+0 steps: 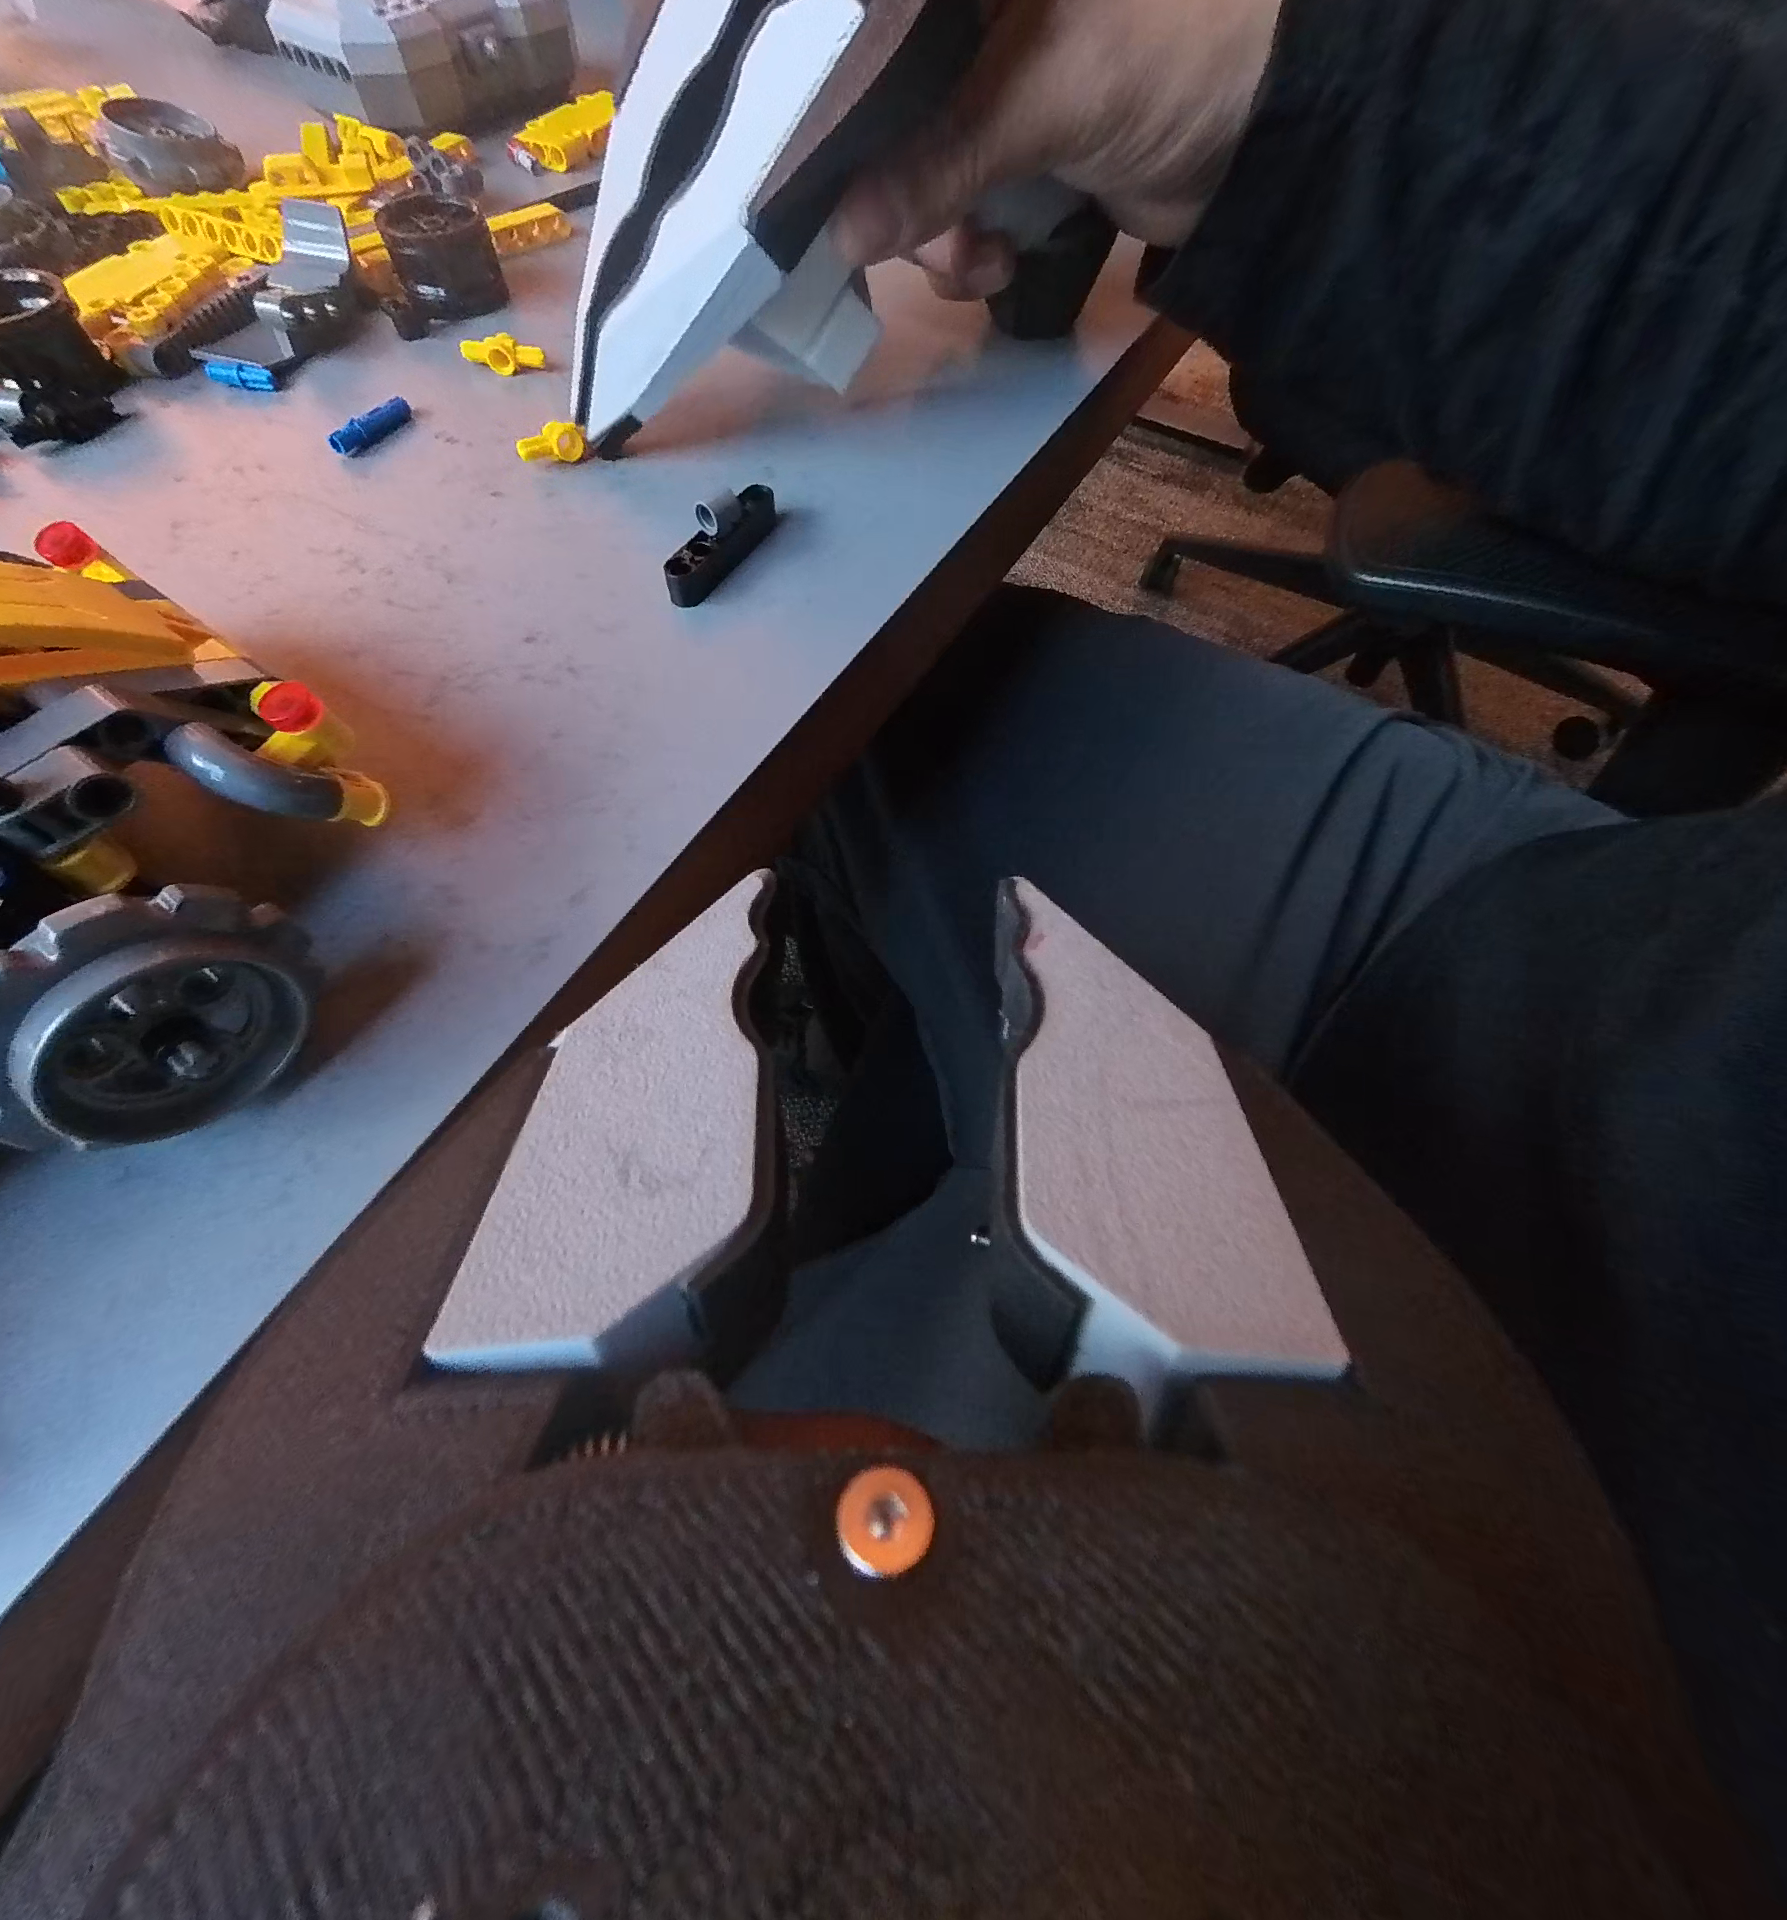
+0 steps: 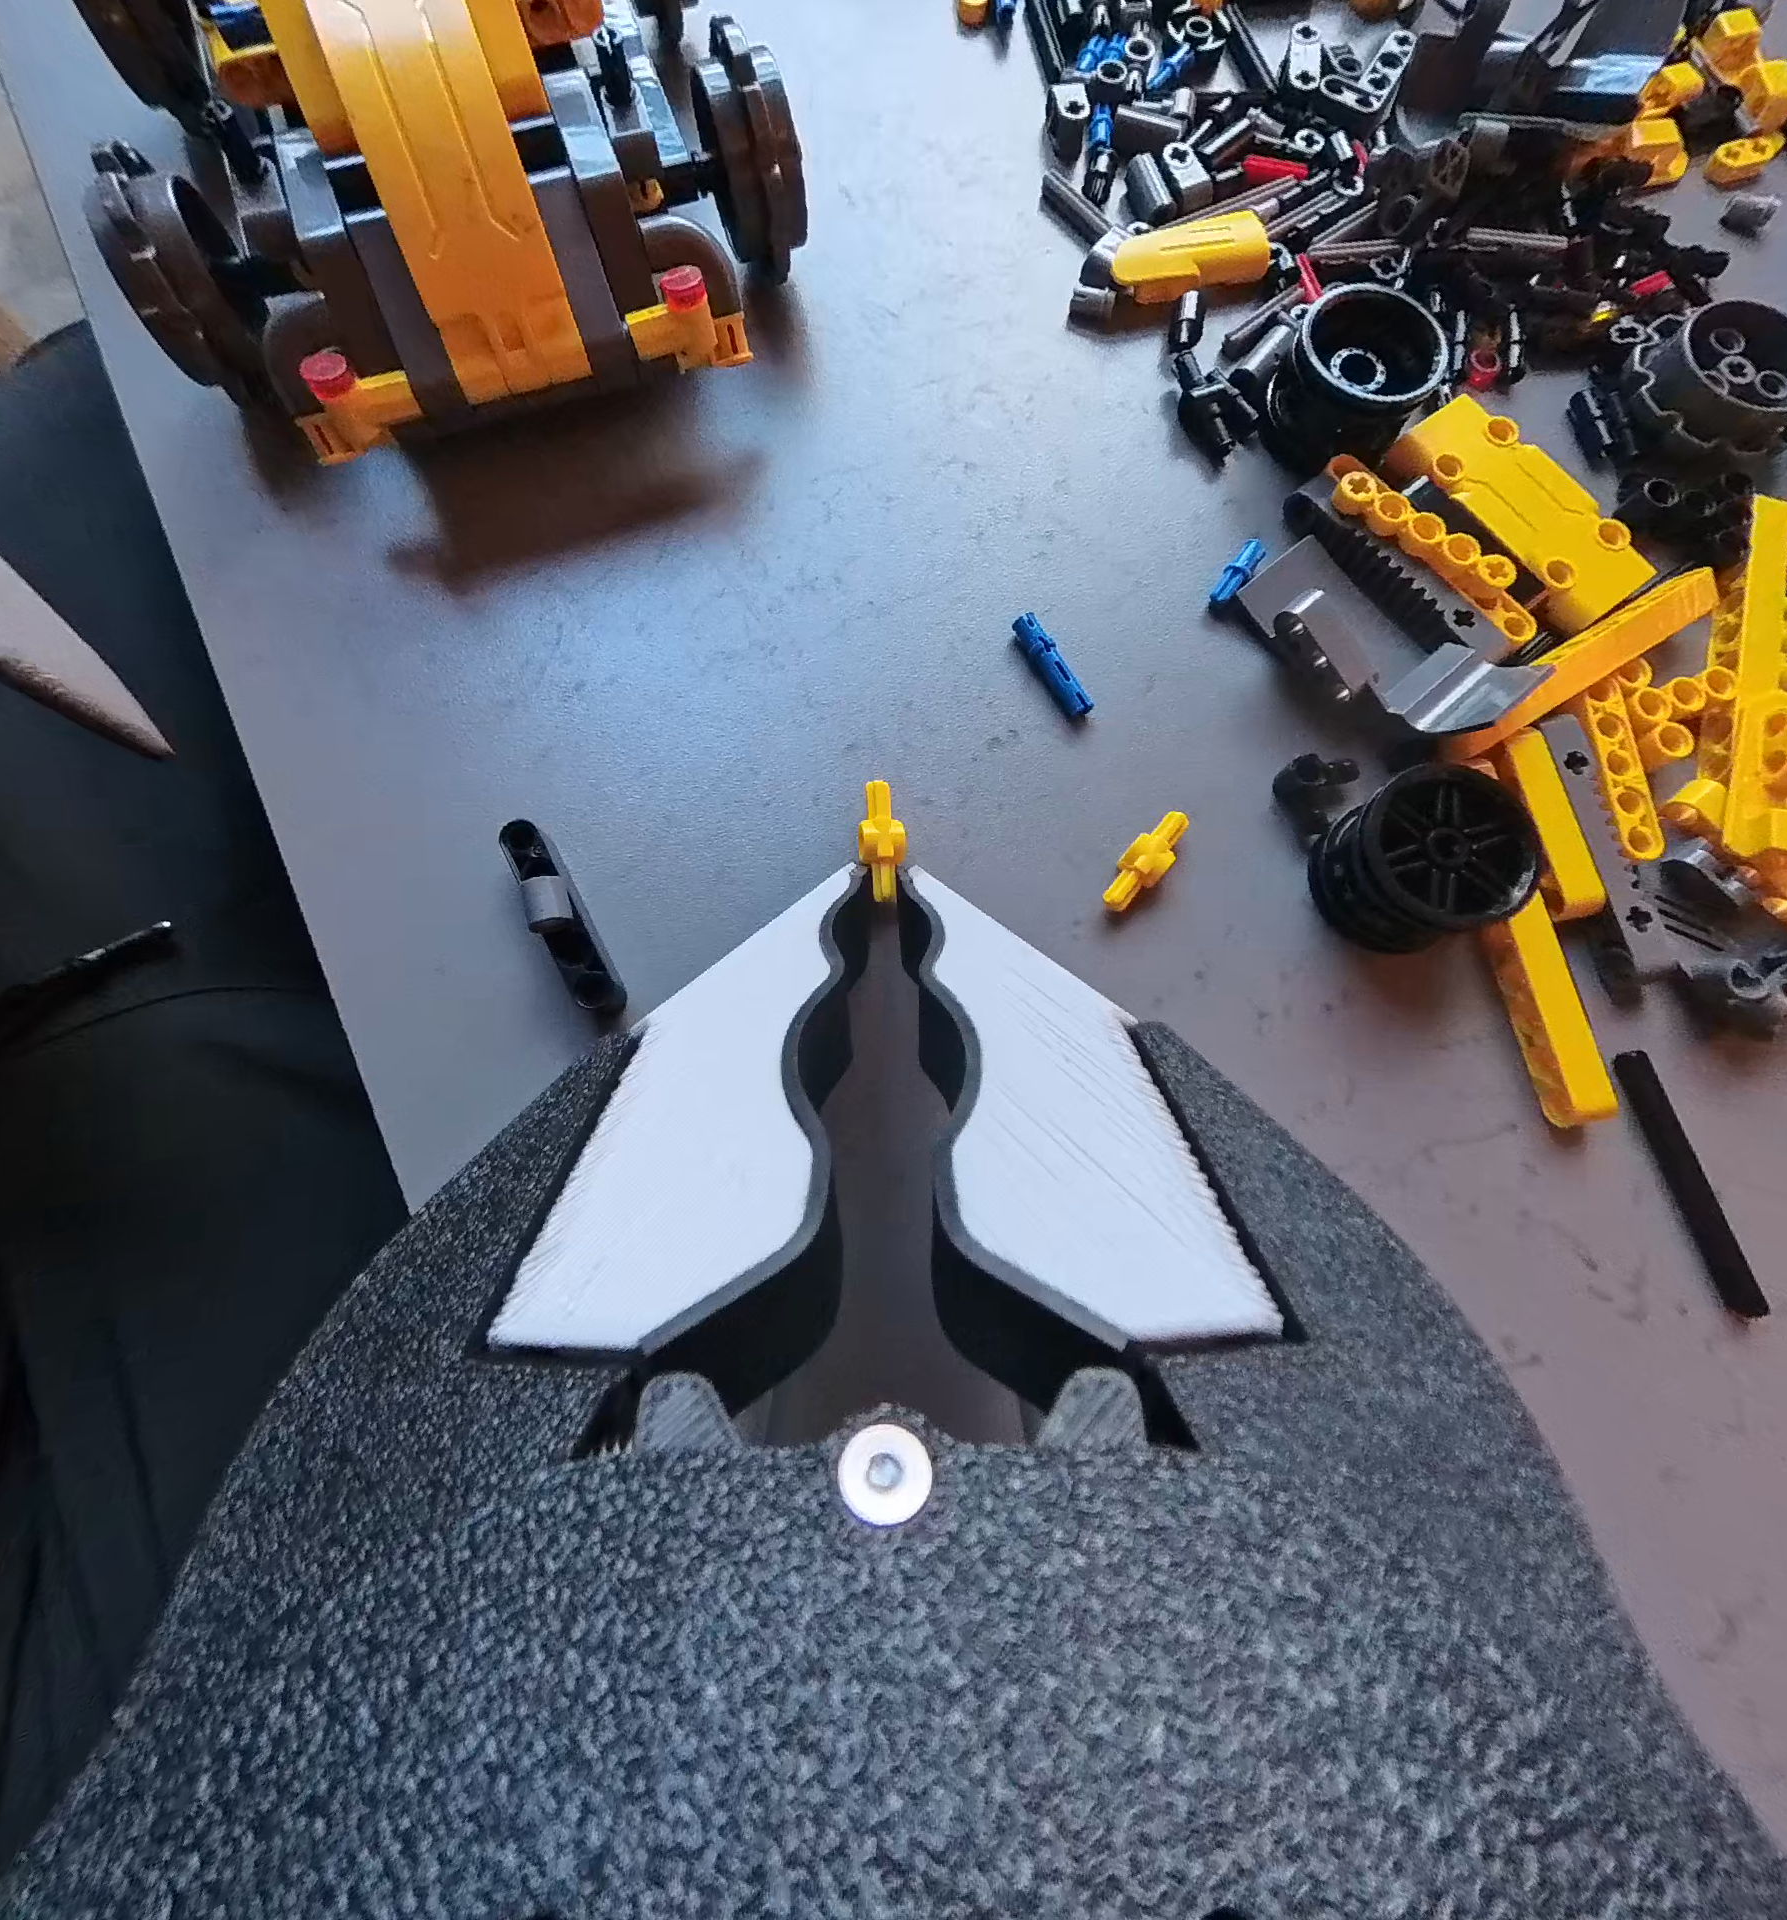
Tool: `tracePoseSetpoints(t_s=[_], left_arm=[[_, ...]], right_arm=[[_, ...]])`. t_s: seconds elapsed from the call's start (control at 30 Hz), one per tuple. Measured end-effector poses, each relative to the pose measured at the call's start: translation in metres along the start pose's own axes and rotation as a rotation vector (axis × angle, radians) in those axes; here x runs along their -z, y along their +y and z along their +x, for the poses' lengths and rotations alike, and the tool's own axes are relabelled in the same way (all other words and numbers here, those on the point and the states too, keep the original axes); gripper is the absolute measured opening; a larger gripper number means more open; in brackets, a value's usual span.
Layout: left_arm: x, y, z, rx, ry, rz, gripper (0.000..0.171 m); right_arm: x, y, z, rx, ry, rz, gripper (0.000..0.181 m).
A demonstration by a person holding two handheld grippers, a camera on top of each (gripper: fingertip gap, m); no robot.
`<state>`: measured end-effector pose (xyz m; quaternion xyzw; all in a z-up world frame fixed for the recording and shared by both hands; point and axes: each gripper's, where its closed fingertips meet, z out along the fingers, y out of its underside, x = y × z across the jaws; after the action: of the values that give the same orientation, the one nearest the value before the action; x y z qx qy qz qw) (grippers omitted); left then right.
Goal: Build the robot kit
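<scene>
My right gripper (image 2: 881, 875) is shut on one end of a small yellow pin (image 2: 881, 831), with its tips down at the grey table (image 2: 723, 644). In the left wrist view the right gripper (image 1: 598, 442) touches the table top with the pin (image 1: 553, 444) sticking out to the left. My left gripper (image 1: 889, 894) is open and empty, held off the table's front edge above a person's lap. One of its fingers (image 2: 37, 644) shows at the left edge of the right wrist view.
A short black beam with a grey connector (image 2: 560, 914) lies left of the right gripper. A second yellow pin (image 2: 1144, 860), a blue pin (image 2: 1050, 663) and a black wheel (image 2: 1419, 857) lie right. A yellow car model (image 2: 432, 208) stands behind. A parts pile (image 2: 1554, 540) fills the right. Across from one pair of fingers to the other is roughly 15 centimetres. About 9 centimetres separates my right fingertips from the black wheel (image 2: 1419, 857). It is also in sight in the left wrist view (image 1: 444, 223).
</scene>
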<state>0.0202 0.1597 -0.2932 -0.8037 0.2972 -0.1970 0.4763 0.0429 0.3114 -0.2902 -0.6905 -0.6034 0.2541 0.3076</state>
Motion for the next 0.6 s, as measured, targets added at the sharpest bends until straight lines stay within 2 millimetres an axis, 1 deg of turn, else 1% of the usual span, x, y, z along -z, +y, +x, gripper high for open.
tracePoseSetpoints(t_s=[0.17,0.33,0.43,0.53,0.6], left_arm=[[0.001,-0.002,0.001,-0.005,0.003,0.005,0.038],[0.005,-0.003,0.0,-0.012,-0.004,0.014,0.038],[0.006,-0.002,-0.002,-0.006,-0.01,0.013,0.038],[0.006,-0.004,0.0,-0.001,-0.006,0.016,0.038],[0.004,-0.003,0.002,-0.01,-0.005,0.008,0.038]], right_arm=[[0.0,0.0,-0.001,-0.002,-0.012,0.0,0.005],[0.003,-0.003,-0.001,-0.012,-0.015,0.026,0.015],[0.009,-0.005,0.0,-0.033,-0.027,0.057,0.019],[0.017,-0.003,0.001,-0.032,-0.024,0.067,0.021],[0.023,-0.005,-0.004,-0.014,-0.049,0.089,0.022]])
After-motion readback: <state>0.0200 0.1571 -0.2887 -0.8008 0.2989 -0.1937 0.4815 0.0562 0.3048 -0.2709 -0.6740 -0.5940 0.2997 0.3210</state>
